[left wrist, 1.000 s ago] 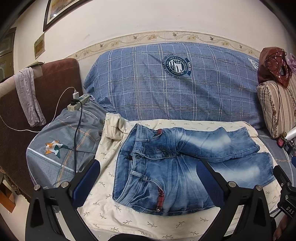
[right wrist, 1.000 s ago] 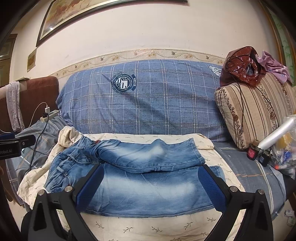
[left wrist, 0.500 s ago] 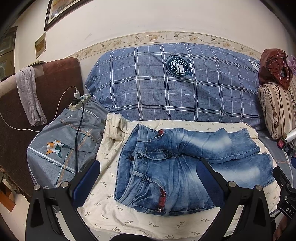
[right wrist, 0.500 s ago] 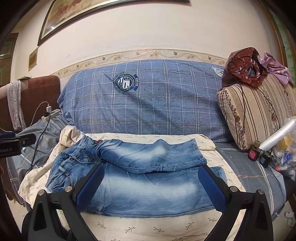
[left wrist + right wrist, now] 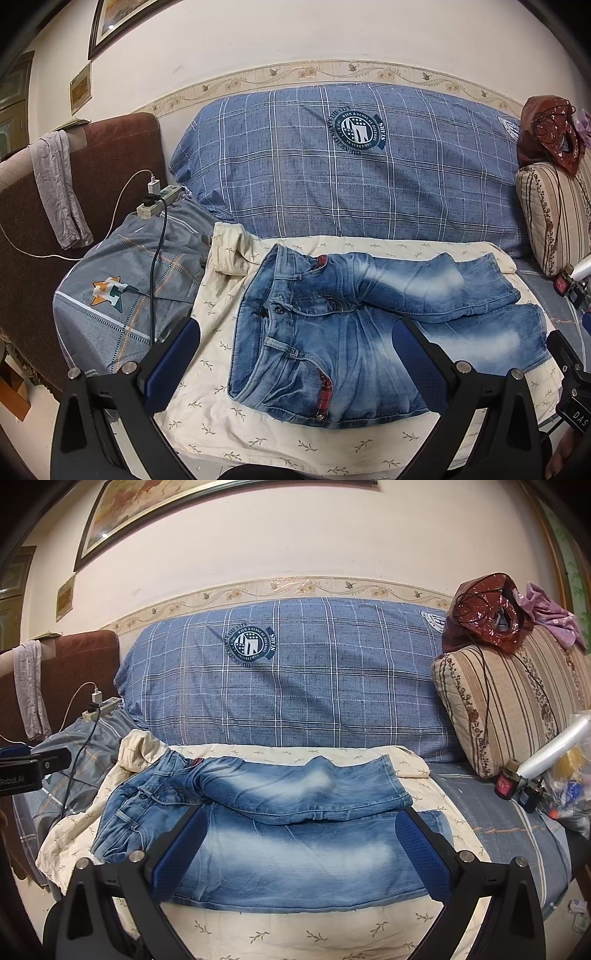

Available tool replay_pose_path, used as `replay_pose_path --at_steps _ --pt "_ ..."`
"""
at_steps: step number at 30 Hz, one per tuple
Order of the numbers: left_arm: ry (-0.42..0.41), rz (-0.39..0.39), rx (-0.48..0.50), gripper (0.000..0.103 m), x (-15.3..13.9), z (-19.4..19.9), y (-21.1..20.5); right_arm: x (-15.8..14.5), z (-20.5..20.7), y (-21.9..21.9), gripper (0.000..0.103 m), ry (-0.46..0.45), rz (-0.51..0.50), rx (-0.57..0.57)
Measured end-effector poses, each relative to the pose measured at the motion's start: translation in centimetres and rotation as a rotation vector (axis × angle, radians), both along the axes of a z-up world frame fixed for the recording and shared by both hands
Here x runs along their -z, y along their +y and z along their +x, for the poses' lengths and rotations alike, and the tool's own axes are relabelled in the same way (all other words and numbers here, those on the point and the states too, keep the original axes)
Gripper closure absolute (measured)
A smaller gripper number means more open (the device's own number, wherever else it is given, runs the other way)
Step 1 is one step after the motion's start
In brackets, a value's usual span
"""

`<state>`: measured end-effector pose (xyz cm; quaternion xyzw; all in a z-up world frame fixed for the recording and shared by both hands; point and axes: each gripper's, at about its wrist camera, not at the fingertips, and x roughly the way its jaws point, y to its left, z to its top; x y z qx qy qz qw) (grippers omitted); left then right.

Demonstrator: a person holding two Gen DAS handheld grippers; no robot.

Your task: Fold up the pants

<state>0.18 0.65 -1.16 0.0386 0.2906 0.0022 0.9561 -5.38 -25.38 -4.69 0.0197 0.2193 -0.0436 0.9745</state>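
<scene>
Sofa [image 5: 406,192] | jeans [image 5: 351,332] on cream sheet [image 5: 221,424] | left gripper [image 5: 295,358], right gripper [image 5: 299,853] both released

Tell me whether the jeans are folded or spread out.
Partly folded: on the jeans, one leg lies across the other, waistband still open flat on the cream sheet.

One pair of jeans [image 5: 369,332], one cream sheet [image 5: 221,417], one blue plaid pillow [image 5: 351,177], one striped cushion [image 5: 506,701], one power strip [image 5: 159,201], two grippers [image 5: 295,354] [image 5: 299,845], two framed pictures [image 5: 184,502] [image 5: 66,596].
</scene>
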Motion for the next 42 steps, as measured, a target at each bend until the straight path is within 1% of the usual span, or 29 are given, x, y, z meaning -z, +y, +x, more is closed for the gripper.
replay_pose_path --at_steps 27,29,31,34,37,39,42 --pt "0.022 0.006 -0.001 0.000 0.9 0.5 0.3 0.8 0.4 -0.3 0.000 0.023 0.007 0.005" --pt "0.029 0.008 -0.002 0.000 1.2 0.8 0.5 0.9 0.4 -0.4 0.000 0.023 0.009 0.007" --pt "0.054 -0.002 -0.001 0.000 1.6 1.4 1.0 1.0 0.5 -0.8 0.000 0.027 0.003 0.015" --pt "0.118 -0.020 -0.020 0.000 3.1 2.8 2.5 1.3 0.9 -2.3 0.000 0.046 -0.014 0.051" --pt "0.192 -0.026 -0.098 0.000 5.4 4.7 5.6 2.2 1.2 -5.4 0.000 0.087 -0.025 0.126" --pt "0.228 -0.028 -0.146 0.000 6.7 5.5 7.7 3.4 1.4 -8.8 0.000 0.138 0.025 0.191" --pt "0.274 -0.014 -0.213 0.000 8.6 6.4 10.5 5.2 1.5 -12.8 0.000 0.201 0.095 0.264"
